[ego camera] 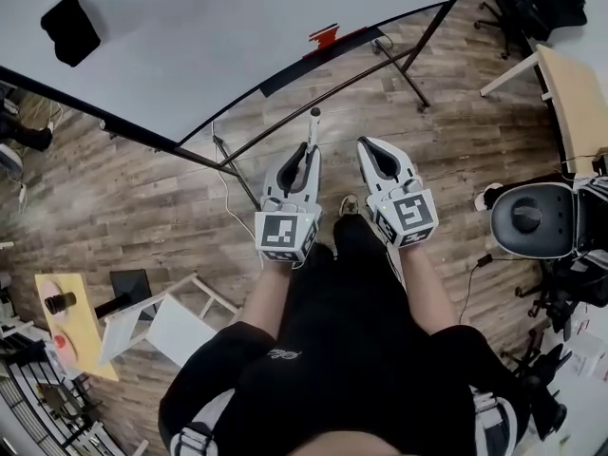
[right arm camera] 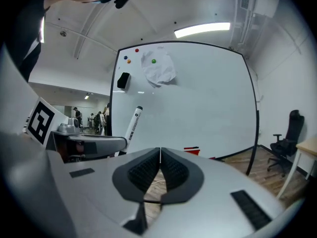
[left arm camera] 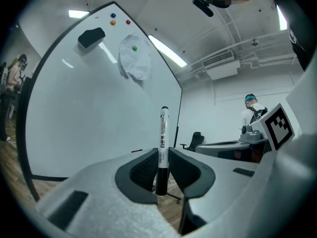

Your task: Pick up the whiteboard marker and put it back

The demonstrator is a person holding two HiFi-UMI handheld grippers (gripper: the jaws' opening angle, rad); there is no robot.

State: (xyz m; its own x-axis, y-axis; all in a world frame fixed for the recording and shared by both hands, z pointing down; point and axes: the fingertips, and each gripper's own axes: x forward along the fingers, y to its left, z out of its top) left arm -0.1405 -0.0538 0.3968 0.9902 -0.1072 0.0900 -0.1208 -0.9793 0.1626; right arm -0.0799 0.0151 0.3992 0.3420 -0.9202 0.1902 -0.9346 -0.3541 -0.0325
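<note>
Eraser (ego camera: 69, 28): black, stuck on the whiteboard (ego camera: 209, 36), far left.
Left tool (ego camera: 304, 164): clenched on the whiteboard marker (ego camera: 313, 126), which stands upright between the jaws, in front of the board and not touching it.
Right tool (ego camera: 373, 155): just beside the left one, jaws pressed together, nothing between them.

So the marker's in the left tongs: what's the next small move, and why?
Probably carry the marker forward toward the ledge of the whiteboard. The left tongs are shut on it, holding it upright, and the board stands ahead, apart from it. The right tongs are shut and empty, so the left alone has to place it.
</note>
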